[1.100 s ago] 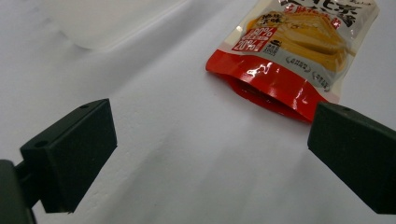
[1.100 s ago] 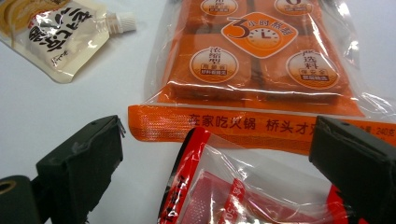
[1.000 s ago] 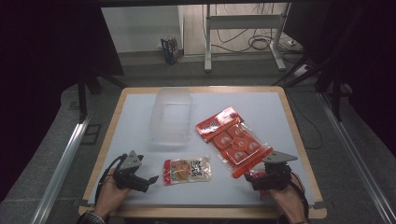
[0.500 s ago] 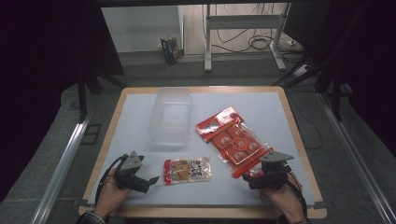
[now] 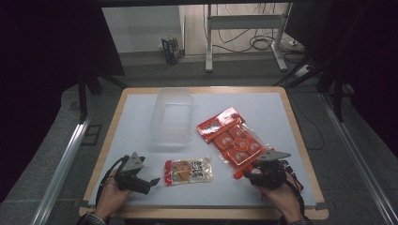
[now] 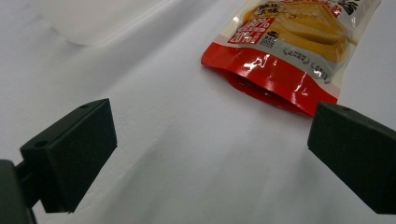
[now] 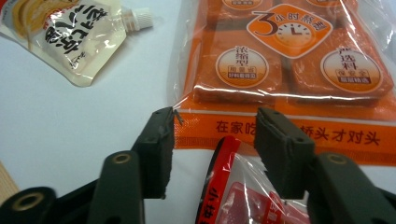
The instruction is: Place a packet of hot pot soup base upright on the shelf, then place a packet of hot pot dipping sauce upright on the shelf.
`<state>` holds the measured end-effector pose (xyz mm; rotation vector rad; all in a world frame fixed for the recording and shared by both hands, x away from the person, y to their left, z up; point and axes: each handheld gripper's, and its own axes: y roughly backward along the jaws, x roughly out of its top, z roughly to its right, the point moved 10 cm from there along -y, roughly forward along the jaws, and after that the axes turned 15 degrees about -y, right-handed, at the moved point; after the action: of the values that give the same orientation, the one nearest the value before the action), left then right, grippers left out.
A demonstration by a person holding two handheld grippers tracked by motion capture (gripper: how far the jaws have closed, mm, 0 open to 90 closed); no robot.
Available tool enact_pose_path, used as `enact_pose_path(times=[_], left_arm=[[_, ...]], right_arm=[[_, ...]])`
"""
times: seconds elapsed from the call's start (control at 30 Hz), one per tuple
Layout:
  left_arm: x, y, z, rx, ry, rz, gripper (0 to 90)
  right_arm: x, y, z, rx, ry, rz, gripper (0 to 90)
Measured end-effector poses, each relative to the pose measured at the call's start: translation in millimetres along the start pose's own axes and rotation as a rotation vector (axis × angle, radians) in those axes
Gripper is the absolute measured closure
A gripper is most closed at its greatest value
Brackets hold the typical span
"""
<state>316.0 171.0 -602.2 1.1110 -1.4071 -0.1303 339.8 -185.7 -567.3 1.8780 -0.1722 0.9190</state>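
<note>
While the left gripper [image 5: 149, 182] rests near the tabletop's [image 5: 281, 112] front-left corner with jaws spread wide on nothing, the pouch [image 5: 188, 171] lies just beside it. The right gripper [image 5: 247, 172], near the front-right corner, has its jaws partly apart around the near edge of the orange pack [image 5: 233, 137], not yet pinching it. A clear tub [image 5: 174, 115] stands toward the back edge.
</note>
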Motion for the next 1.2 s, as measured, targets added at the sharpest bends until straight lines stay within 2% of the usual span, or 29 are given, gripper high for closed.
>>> enact_pose_path(times=[0.13,0.37,0.63,0.83,1.2], left_arm=[[-0.5,-0.1,0.5,0.0,-0.003,-0.003,1.2],[-1.1,-0.3,1.3,0.001,-0.007,-0.009,1.3],[-2.3,-0.1,1.2,0.002,-0.005,-0.011,1.3],[-2.6,-1.2,2.3,0.001,-0.011,-0.019,1.3],[-3.4,-3.7,3.5,0.0,-0.02,-0.034,1.3]], right_arm=[[0.6,-1.7,-0.6,0.005,0.006,-0.004,53.3],[-0.1,-7.2,1.6,-0.02,0.029,-0.033,66.1],[3.2,-11.5,2.2,-0.028,0.043,-0.039,74.8],[3.8,-22.0,4.1,-0.033,0.04,-0.067,88.1],[2.5,-34.2,1.8,-0.053,0.041,-0.102,88.8]])
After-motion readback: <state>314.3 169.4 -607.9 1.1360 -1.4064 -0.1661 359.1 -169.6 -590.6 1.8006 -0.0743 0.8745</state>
